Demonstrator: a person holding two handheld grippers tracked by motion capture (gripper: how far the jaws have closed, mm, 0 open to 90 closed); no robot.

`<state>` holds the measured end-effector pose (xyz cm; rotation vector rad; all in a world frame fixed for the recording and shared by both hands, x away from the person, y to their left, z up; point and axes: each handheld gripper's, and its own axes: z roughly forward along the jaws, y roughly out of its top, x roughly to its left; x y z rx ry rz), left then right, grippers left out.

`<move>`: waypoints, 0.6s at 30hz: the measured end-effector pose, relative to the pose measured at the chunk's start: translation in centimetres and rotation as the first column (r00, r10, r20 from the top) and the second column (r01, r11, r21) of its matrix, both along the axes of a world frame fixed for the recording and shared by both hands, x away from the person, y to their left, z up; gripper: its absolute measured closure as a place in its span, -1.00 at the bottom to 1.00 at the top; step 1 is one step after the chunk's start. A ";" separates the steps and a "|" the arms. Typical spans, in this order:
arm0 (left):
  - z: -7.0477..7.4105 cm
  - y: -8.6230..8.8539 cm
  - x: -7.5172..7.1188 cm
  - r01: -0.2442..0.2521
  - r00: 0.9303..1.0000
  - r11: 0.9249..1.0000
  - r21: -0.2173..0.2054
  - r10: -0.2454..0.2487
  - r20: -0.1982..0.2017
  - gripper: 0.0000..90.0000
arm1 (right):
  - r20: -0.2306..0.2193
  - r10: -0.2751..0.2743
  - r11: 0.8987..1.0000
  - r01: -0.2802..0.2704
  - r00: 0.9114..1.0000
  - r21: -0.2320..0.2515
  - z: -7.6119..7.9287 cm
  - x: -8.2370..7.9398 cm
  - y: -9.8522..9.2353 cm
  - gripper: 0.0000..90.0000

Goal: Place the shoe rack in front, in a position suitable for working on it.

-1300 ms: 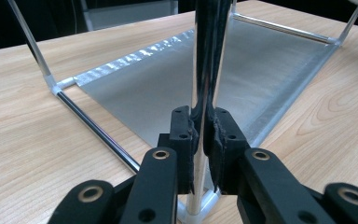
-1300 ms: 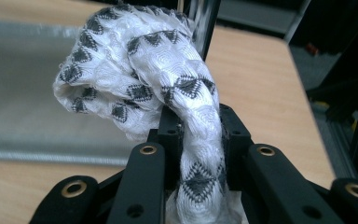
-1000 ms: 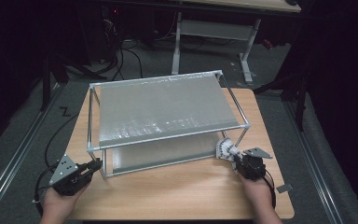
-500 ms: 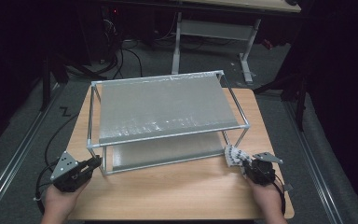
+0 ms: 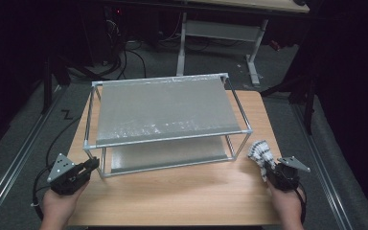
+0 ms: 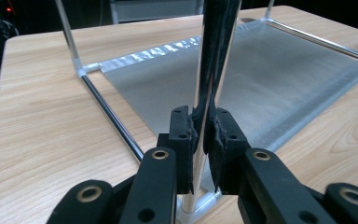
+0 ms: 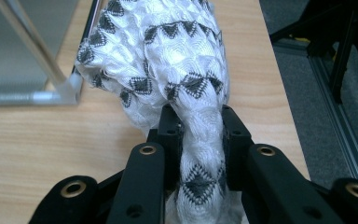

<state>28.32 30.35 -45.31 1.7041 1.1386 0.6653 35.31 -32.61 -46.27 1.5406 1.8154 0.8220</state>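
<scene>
While our right gripper (image 5: 267,168) stands clamped on the cloth (image 5: 259,152), we see in the right gripper view that a twisted neck of the white, black-patterned fabric (image 7: 168,60) is squeezed between both jaws, and the rest bunches up just ahead of the tips. In the high view that bundle sticks out from the front of the gripper, over the table (image 5: 182,191), just beside the near right corner of the rack (image 5: 167,110) and a little apart from its post. Beyond the cloth in the right gripper view, off to the left, we make out that corner's chrome post (image 7: 32,46) and its plastic foot on the wood. Our left gripper (image 5: 88,166) is closed on the rack's near left post (image 6: 216,60): in the left gripper view the thin upright rod runs straight up between the two jaws, which press on it from both sides. Past those jaws lies the rack's lower shelf (image 6: 279,79), a grey sheet resting low over the table, edged by a chrome rail running away to the left. From above, the upper shelf (image 5: 163,112) spans the frame farther ahead of both grippers, between them.
</scene>
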 end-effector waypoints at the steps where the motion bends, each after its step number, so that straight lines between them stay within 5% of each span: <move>1: 0.0 0.1 -0.1 -0.004 1.000 1.000 0.003 0.004 -0.001 0.79 | 0.001 0.000 1.000 0.000 1.000 0.006 0.1 0.1 0.2 0.67; 10: 0.0 0.9 -1.0 -0.049 0.999 0.998 0.029 0.049 0.008 0.79 | 0.095 0.085 0.996 -0.086 0.992 0.009 2.0 0.7 2.9 0.66; 18: 0.0 0.8 -1.0 -0.054 0.998 0.998 0.042 0.053 0.015 0.80 | 0.213 0.165 0.985 -0.170 0.963 0.006 5.6 0.0 5.2 0.66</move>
